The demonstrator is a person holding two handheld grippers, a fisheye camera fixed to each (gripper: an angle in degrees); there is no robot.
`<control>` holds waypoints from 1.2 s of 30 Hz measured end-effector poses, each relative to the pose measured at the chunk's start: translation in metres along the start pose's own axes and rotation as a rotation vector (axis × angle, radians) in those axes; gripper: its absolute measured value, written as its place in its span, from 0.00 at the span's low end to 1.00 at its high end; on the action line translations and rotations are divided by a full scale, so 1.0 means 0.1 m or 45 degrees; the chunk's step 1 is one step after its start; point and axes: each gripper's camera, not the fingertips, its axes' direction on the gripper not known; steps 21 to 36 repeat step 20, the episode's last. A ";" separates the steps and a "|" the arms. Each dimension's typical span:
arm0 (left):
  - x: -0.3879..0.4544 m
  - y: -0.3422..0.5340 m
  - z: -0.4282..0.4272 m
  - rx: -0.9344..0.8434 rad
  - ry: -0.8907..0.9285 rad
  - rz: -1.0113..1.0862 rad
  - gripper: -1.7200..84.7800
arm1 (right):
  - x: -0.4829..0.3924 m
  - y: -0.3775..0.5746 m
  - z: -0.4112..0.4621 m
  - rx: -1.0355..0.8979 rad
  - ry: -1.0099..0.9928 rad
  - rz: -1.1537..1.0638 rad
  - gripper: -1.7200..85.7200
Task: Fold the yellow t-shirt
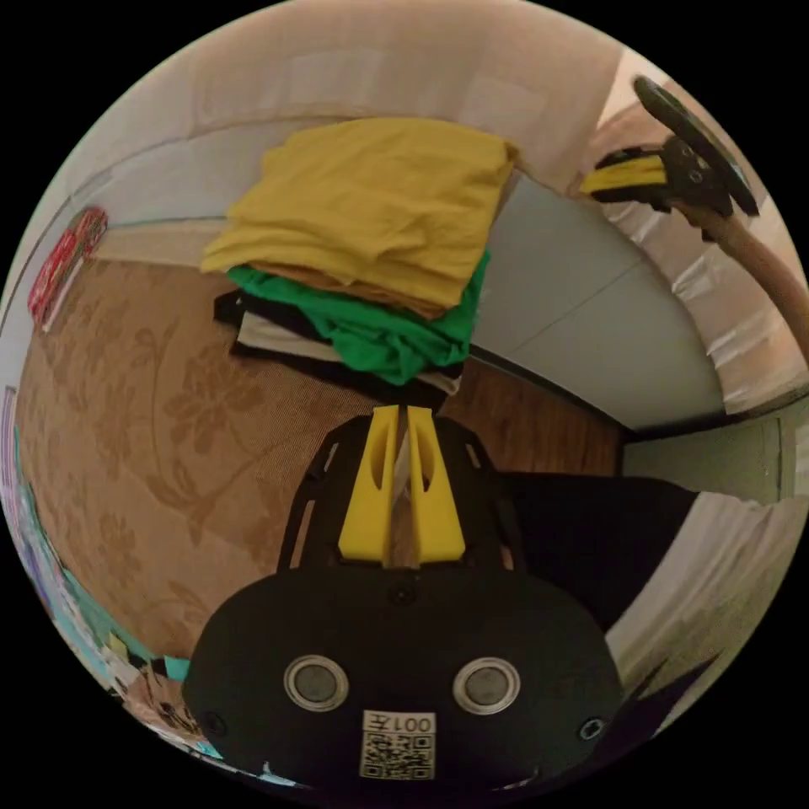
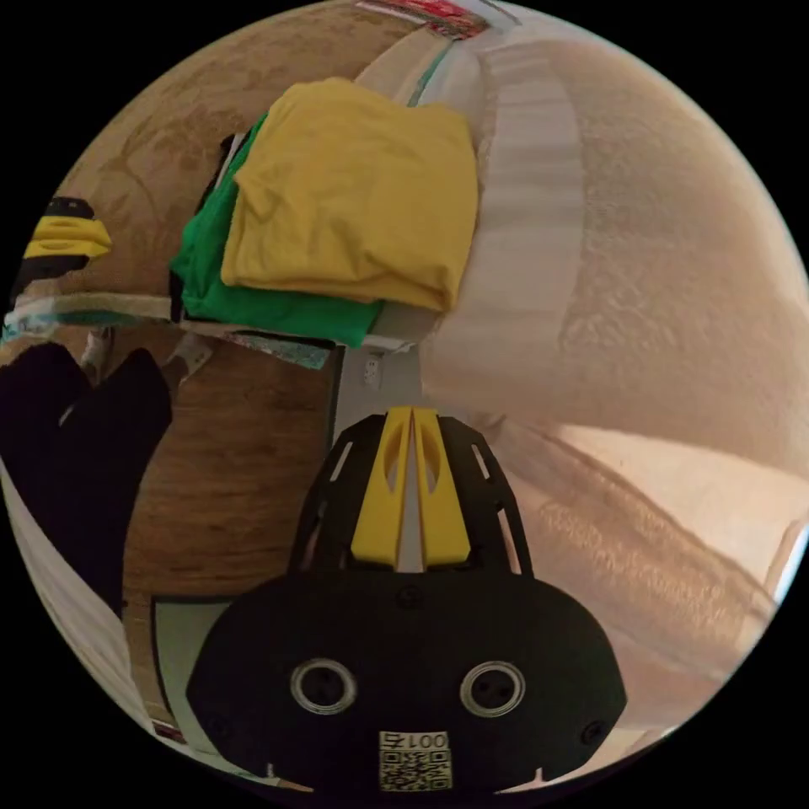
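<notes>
The yellow t-shirt (image 1: 379,198) lies folded on top of a pile, over a green garment (image 1: 379,324) and darker folded clothes. The right gripper view has the same yellow t-shirt (image 2: 354,194) with the green garment (image 2: 253,286) under it. My left gripper (image 1: 403,413) hangs short of the pile, jaws shut with nothing between them. My right gripper (image 2: 411,415) is likewise shut and empty, apart from the pile. The right gripper (image 1: 611,179) also appears at the upper right of the left gripper view, and the left gripper (image 2: 63,236) at the left edge of the right gripper view.
The pile rests on a brown patterned carpet (image 1: 152,404). A pale bed or cushion surface (image 2: 657,295) lies beside it. A dark cloth (image 2: 76,438) lies on wooden floor (image 2: 236,472). A white panel (image 1: 590,320) runs behind the pile. A person's arm (image 1: 758,261) holds the right gripper.
</notes>
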 end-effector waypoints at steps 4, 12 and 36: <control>-0.51 0.99 -0.54 0.030 -0.084 -0.156 0.01 | -0.16 0.11 -0.81 0.217 -0.159 0.199 0.02; -1.10 3.34 -1.93 0.061 -0.362 -0.607 0.01 | -1.03 -0.47 -2.80 0.687 -0.448 -0.020 0.02; -1.36 5.96 -2.80 -0.036 -0.580 -1.139 0.01 | -2.53 -1.11 -5.04 1.054 -0.524 -0.473 0.03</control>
